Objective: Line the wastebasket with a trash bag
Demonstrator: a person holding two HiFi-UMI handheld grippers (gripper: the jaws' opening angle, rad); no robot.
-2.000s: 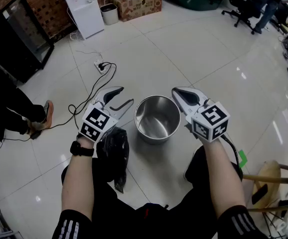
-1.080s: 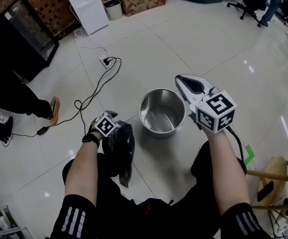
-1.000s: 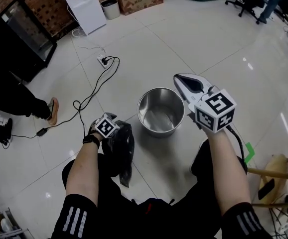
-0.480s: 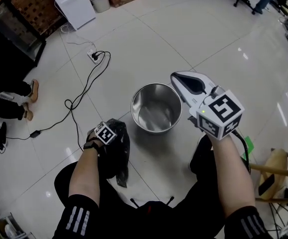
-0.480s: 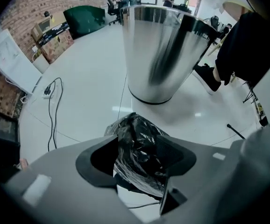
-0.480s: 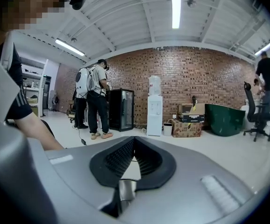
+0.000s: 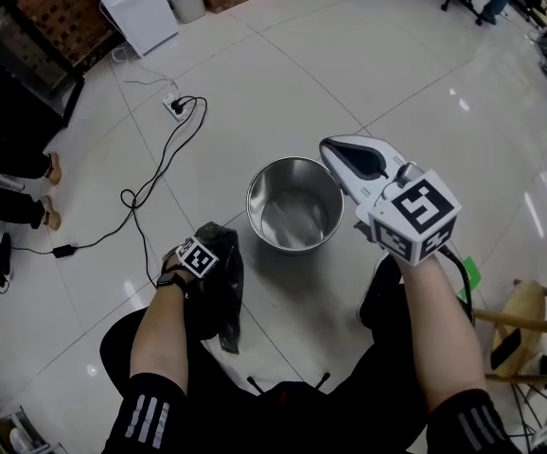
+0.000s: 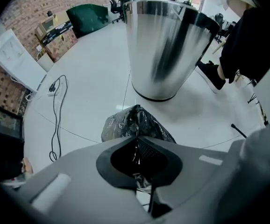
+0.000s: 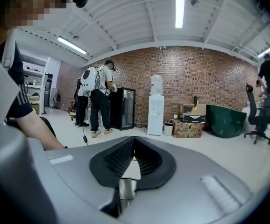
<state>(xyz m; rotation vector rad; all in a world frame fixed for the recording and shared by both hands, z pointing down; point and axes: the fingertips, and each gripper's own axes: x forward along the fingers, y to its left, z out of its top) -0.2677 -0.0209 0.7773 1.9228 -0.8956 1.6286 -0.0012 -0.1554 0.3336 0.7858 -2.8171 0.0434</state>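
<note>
A shiny steel wastebasket (image 7: 294, 203) stands upright and bare inside on the white floor. It fills the top of the left gripper view (image 8: 165, 45). To its left lies a crumpled black trash bag (image 7: 219, 291). My left gripper (image 7: 205, 250) points steeply down into the bag. Its jaws have just been closing, and they now meet with a fold of the bag's film (image 8: 135, 121) pinched between the tips (image 8: 136, 138). My right gripper (image 7: 328, 147) hovers over the basket's right rim. It is shut with nothing in it (image 9: 134, 140) and points nearly level across the room.
A power strip (image 7: 175, 106) and black cable (image 7: 141, 197) run over the floor to the left. A white dispenser (image 7: 127, 3) and a black cabinet (image 7: 18, 60) stand at the back left. A wooden stool (image 7: 520, 329) is at the right. People stand by the brick wall (image 9: 95, 101).
My left gripper dropped from beside the basket down onto the bag, and its open jaws closed on the plastic. The right gripper stayed where it was, shut.
</note>
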